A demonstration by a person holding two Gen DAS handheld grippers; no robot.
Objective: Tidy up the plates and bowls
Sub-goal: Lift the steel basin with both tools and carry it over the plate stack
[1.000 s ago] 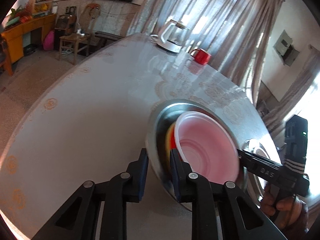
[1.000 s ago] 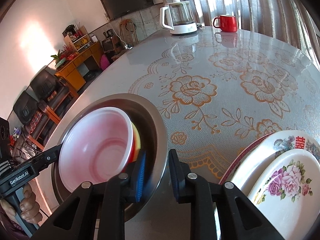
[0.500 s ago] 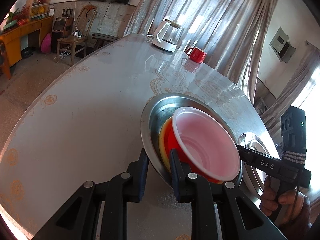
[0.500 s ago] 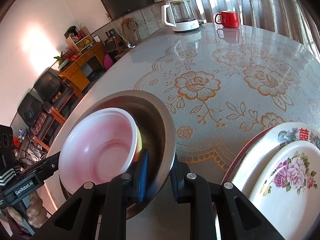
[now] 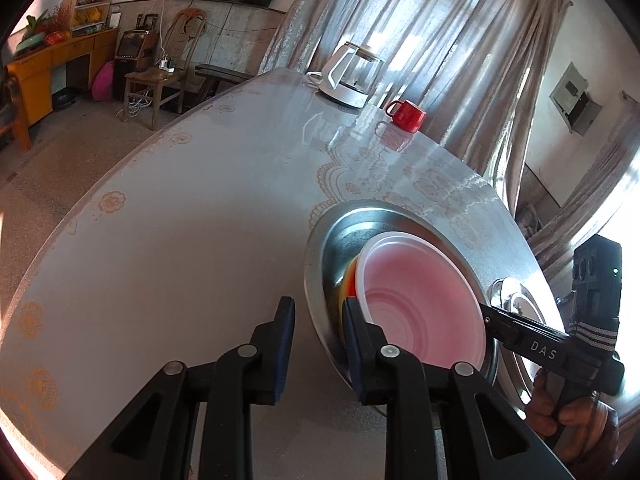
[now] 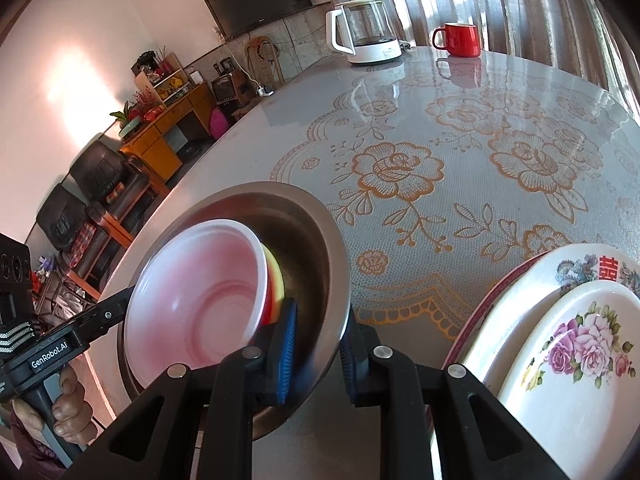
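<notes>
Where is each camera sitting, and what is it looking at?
Left wrist view: sits on the left gripper, looks along its fingers, clamped on the steel basin, towards the curtains; the other gripper and the hand holding it show.
Right wrist view: sits on the right gripper, clamped on the basin's opposite rim, looks towards the kettle; the flowered plates lie at its right, and the other gripper and its hand show.
Both share: basin, pink bowl, kettle, red mug, table.
</notes>
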